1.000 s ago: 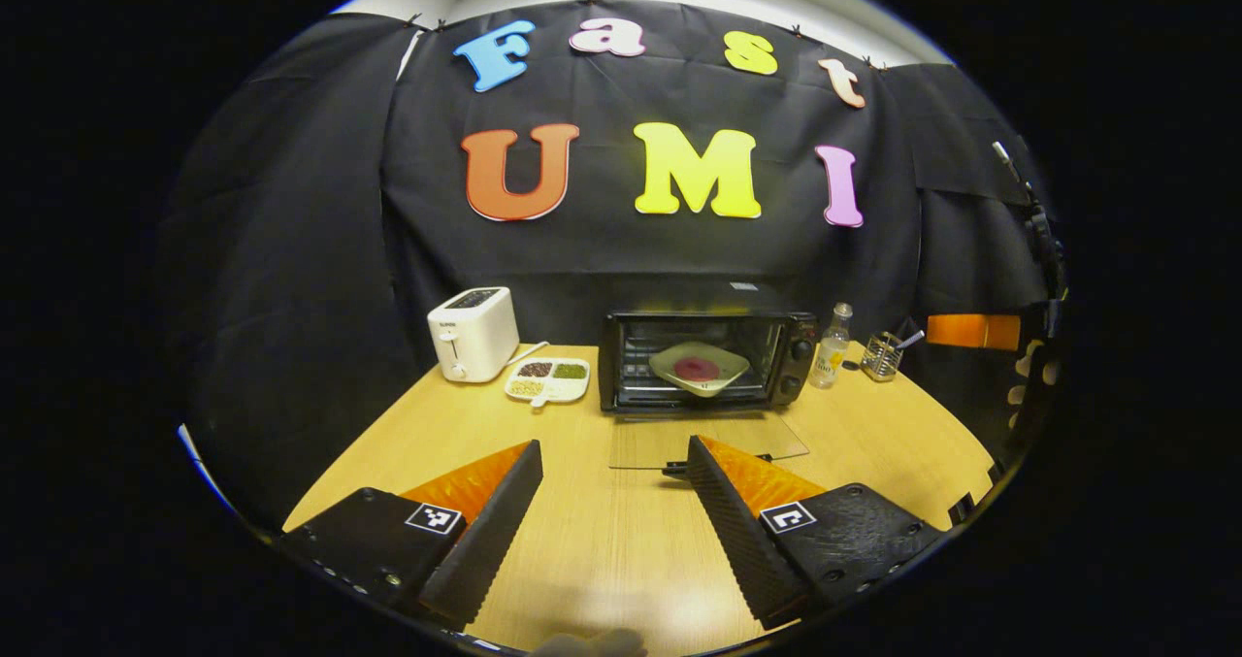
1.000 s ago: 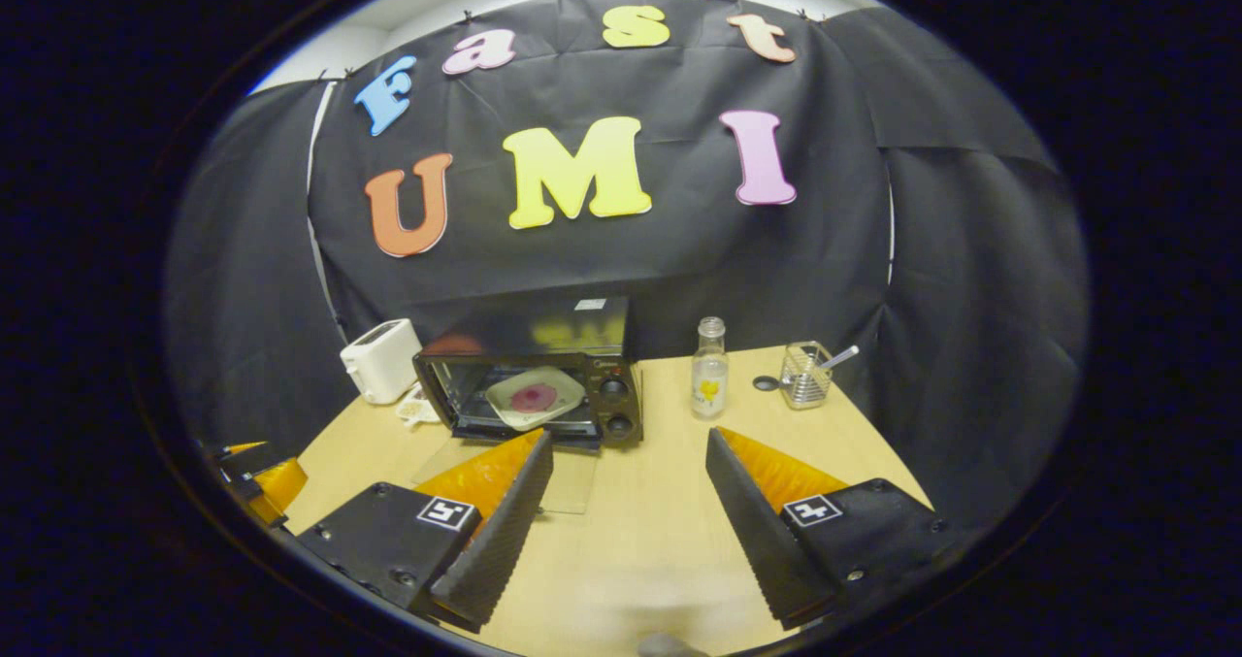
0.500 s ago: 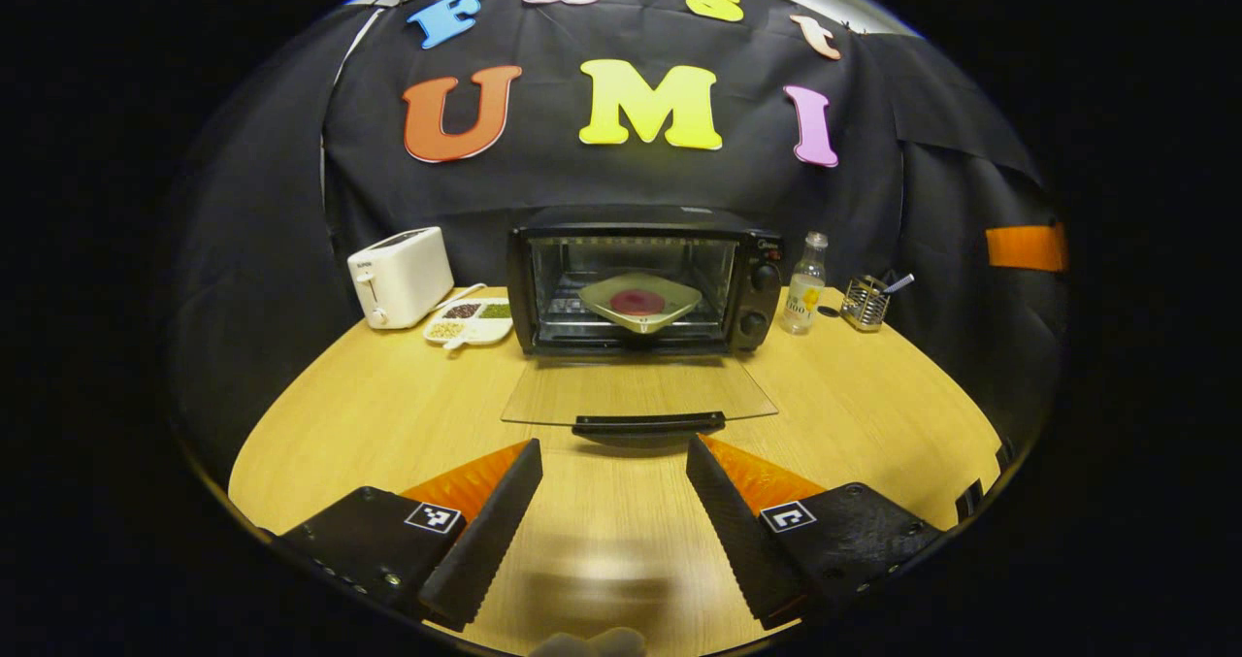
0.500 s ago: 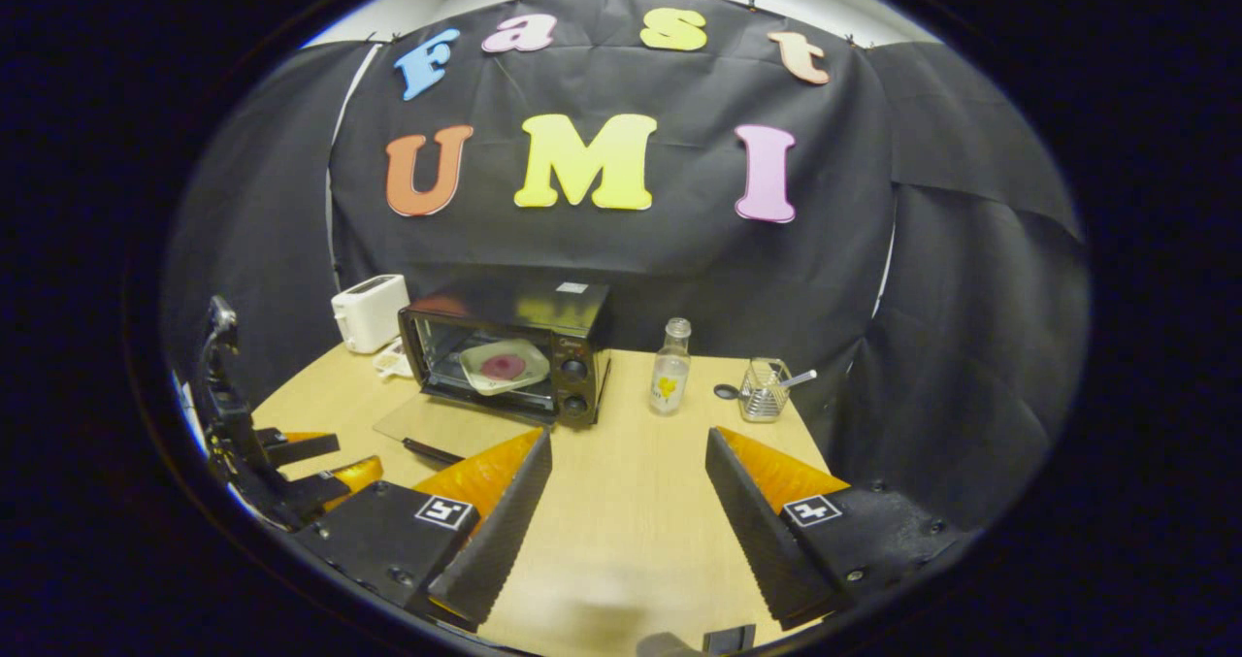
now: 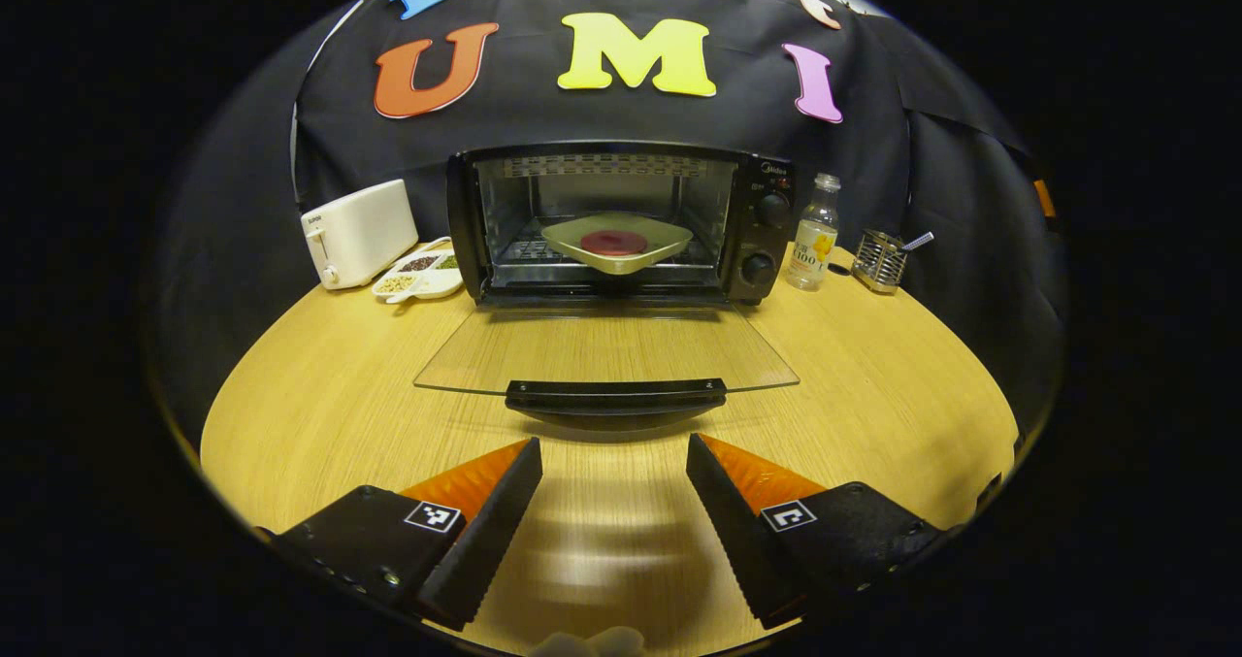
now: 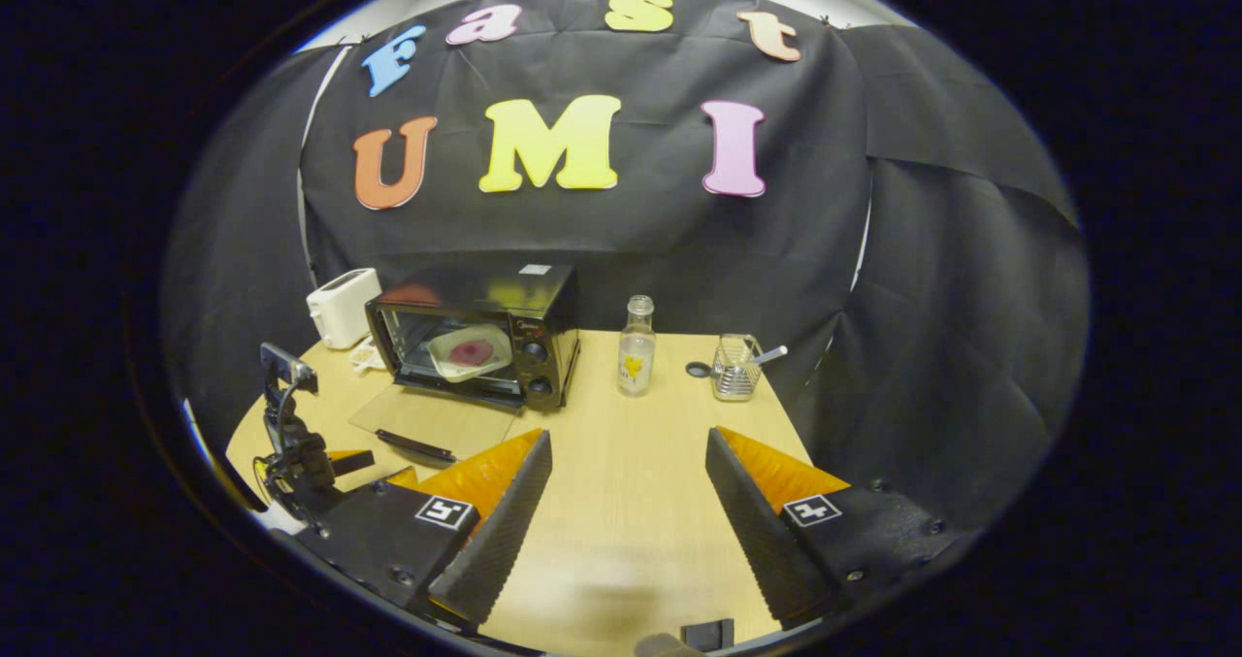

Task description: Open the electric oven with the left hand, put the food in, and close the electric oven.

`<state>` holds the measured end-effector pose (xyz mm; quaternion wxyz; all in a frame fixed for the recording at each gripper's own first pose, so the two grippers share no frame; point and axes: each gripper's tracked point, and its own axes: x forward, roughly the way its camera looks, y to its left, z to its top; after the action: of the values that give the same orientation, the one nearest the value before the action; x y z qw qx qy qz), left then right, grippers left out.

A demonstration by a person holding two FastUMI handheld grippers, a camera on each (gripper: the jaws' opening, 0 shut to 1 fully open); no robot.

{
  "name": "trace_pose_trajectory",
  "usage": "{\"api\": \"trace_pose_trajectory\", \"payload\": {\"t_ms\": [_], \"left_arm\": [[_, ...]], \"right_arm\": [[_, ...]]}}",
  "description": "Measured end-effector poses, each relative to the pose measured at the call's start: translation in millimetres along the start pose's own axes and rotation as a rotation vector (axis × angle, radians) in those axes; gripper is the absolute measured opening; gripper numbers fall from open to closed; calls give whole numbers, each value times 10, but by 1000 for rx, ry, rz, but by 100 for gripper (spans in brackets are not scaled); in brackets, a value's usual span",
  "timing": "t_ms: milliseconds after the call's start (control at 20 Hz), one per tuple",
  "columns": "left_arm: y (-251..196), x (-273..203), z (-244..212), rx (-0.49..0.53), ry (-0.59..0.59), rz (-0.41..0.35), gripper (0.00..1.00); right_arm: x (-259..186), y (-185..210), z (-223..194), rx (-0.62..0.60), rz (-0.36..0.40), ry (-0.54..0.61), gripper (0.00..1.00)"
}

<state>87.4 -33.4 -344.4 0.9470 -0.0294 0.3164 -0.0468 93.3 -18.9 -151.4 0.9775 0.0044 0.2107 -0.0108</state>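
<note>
The black electric oven [image 5: 621, 213] stands at the back of the table with its glass door [image 5: 602, 346] folded down flat. Inside on the rack rests a pale plate [image 5: 617, 244] with a round red piece of food. My left gripper [image 5: 611, 443] is open, just in front of the door's black handle [image 5: 616, 395], with nothing between its fingers. In the right gripper view the oven [image 6: 475, 332] sits far left and the left gripper [image 6: 310, 463] shows near the door's edge. My right gripper [image 6: 628, 436] is open and empty above the table, to the right of the oven.
A white toaster [image 5: 359, 232] and a divided dish [image 5: 419, 276] of grains stand left of the oven. A small glass bottle [image 5: 813, 235] and a wire holder [image 5: 881, 261] with a spoon stand to its right. The wooden table [image 5: 873, 405] runs to the black cloth walls.
My left gripper has moved in toward the open door, so the oven and handle loom larger. The right gripper has drawn back a little. Both stay open.
</note>
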Motion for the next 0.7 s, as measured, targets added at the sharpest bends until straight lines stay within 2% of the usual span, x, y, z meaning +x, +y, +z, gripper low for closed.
{"api": "trace_pose_trajectory", "payload": {"t_ms": [50, 100, 200, 500, 700], "left_arm": [[-5, 59, -35, -1, 7, -2, 96], [-23, 112, -62, -6, 16, -3, 96], [1, 208, -112, -5, 34, 6, 96], [111, 378, -162, 22, 56, 45, 96], [98, 387, -129, 50, 52, 41, 96]], "right_arm": [[-14, -27, -20, 1, -6, 7, 96], [-27, -47, -33, 6, -10, 14, 100], [-65, -109, -25, 18, -28, 19, 96], [-106, -214, -113, 47, -57, 37, 96], [-81, -238, -135, 42, -58, 37, 96]]}}
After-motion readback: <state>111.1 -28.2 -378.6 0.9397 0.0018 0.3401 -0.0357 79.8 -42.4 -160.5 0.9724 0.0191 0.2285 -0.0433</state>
